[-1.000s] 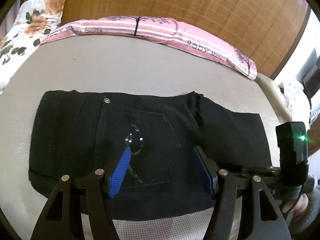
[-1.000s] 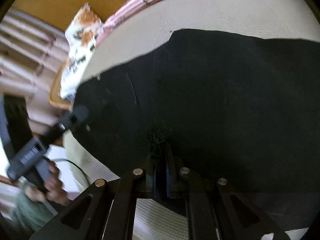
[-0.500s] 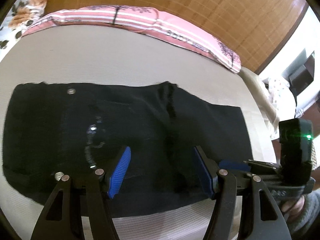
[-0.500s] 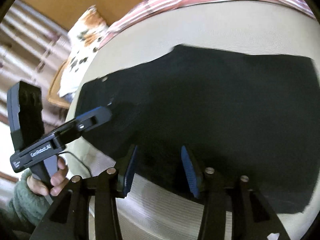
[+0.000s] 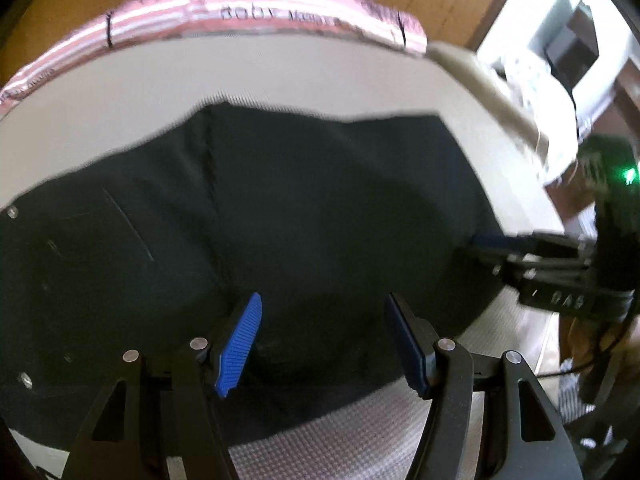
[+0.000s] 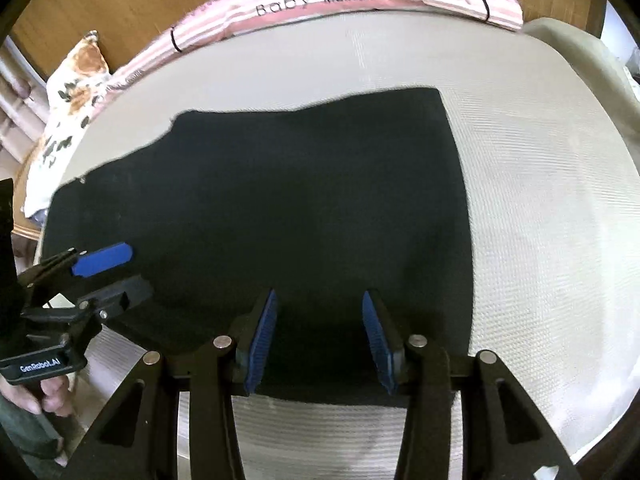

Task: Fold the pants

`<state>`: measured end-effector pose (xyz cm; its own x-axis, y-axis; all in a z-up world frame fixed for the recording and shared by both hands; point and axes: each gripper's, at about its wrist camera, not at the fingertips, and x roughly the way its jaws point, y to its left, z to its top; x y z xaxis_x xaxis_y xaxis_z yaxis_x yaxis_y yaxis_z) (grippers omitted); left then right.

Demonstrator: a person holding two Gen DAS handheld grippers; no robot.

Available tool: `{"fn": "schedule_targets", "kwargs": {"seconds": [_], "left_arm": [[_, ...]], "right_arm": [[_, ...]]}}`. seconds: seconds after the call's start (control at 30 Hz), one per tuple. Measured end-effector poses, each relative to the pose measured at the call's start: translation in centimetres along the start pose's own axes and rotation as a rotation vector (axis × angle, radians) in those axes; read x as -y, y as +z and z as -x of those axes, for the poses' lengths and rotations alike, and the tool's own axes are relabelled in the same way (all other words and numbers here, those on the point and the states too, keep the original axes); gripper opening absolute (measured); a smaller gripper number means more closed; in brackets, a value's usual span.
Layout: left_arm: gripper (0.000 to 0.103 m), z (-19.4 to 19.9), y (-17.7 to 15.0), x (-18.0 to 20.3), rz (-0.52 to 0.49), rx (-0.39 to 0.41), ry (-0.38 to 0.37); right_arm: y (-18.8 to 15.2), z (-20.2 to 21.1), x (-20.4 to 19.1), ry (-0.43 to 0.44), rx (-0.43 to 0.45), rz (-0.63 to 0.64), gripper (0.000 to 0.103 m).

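Observation:
Black pants [image 5: 320, 200] lie flat, folded lengthwise, on a beige mattress [image 5: 280, 76]. My left gripper [image 5: 323, 304] hovers open over the pants' near edge, nothing between its blue pads. In the right wrist view the pants [image 6: 280, 200] fill the middle, and my right gripper [image 6: 319, 296] stands open over their near edge with no cloth pinched. The left gripper [image 6: 138, 270] shows there at the left, a hand [image 6: 48, 392] on its handle. The right gripper [image 5: 476, 244] appears at the right of the left wrist view, near the pants' right end.
A pink striped pillow [image 6: 360, 0] lies along the mattress's far edge against a wooden wall. A floral pillow [image 6: 72, 92] sits at the far left. Bare mattress [image 6: 540, 200] stretches right of the pants. Furniture and bedding [image 5: 552, 92] stand beyond the bed's right side.
My right gripper was shut on the pants' near edge and has opened, letting the cloth go. Both grippers have shifted right along the pants, toward the leg end.

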<state>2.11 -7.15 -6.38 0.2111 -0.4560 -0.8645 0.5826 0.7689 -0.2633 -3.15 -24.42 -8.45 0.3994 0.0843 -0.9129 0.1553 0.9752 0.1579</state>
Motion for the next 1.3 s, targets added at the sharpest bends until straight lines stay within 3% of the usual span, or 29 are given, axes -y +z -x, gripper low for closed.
{"fn": "schedule_targets", "kwargs": {"seconds": [0.3,0.43,0.57,0.73,0.83,0.93,1.3], "left_arm": [[0.064,0.5,-0.2,1.1,-0.059,0.001,0.063],[0.064,2.1,1.6,0.8,-0.058,0.088,0.069],[0.064,1.8,4.4,0.1,-0.036,0.133,0.082],[0.064,-0.5,6.7,-0.9,-0.008,0.123,0.099],[0.064,-1.9,6.9,-1.7,0.0,0.102,0.111],[0.064,-3.3,6.6,-2.9,0.026,0.063,0.115],[0.065,-3.1,6.4,-3.1,0.011,0.09,0.107]], "right_arm": [[-0.4,0.5,0.7,0.035,-0.018,0.011,0.042],[2.5,2.1,1.5,0.006,0.083,0.012,0.041],[6.1,1.3,2.9,-0.018,0.12,-0.006,0.041],[9.6,-0.8,3.4,-0.05,0.123,-0.006,0.04],[11.0,-2.3,3.9,-0.068,0.121,0.002,0.034],[11.5,-3.6,4.0,-0.078,0.109,0.007,0.03],[12.0,-4.4,4.1,-0.088,0.119,-0.005,0.03]]}}
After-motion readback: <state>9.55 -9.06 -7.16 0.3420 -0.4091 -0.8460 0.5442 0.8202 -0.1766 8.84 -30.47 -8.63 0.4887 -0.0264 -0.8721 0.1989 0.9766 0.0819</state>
